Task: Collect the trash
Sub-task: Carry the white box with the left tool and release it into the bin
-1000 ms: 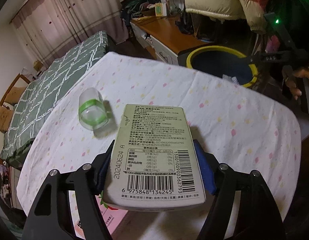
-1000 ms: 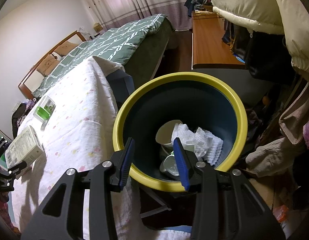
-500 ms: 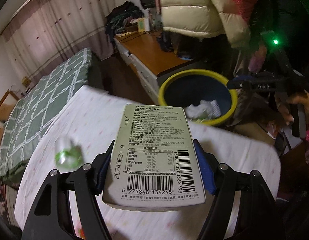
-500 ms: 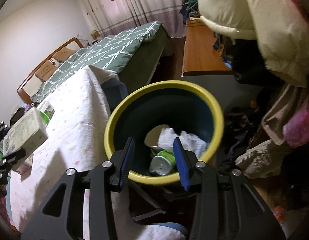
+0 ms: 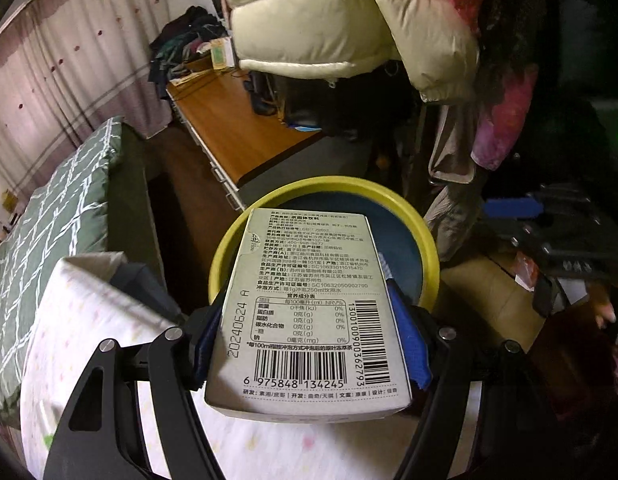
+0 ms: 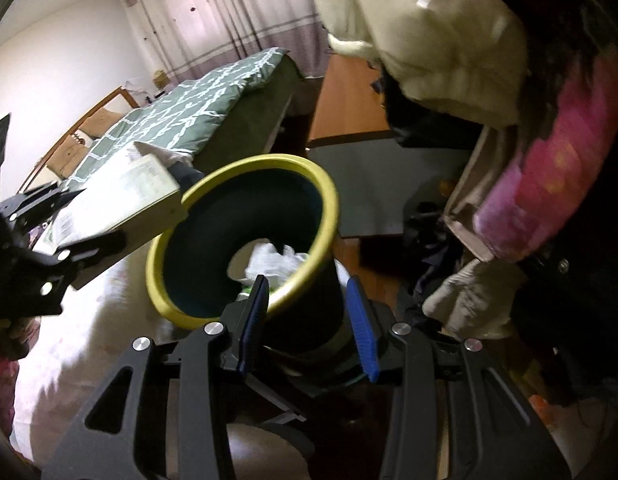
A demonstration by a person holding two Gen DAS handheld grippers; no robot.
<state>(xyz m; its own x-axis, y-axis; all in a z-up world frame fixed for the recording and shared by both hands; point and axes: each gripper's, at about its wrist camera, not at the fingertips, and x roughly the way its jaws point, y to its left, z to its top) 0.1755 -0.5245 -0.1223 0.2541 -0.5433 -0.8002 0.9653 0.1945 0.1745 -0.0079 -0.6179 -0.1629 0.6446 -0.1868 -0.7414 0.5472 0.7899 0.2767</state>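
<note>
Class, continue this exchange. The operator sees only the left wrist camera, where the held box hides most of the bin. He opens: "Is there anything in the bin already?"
Observer: Yes. The right wrist camera shows crumpled white paper at the bottom of the bin.
Operator: Is the box over the opening?
Observer: From the side, the front corner of the box only reaches the yellow rim. The rest appears short of the opening.
Operator: Is the right gripper carrying anything?
Observer: No. The right gripper is open, with nothing between its blue pads.
</note>
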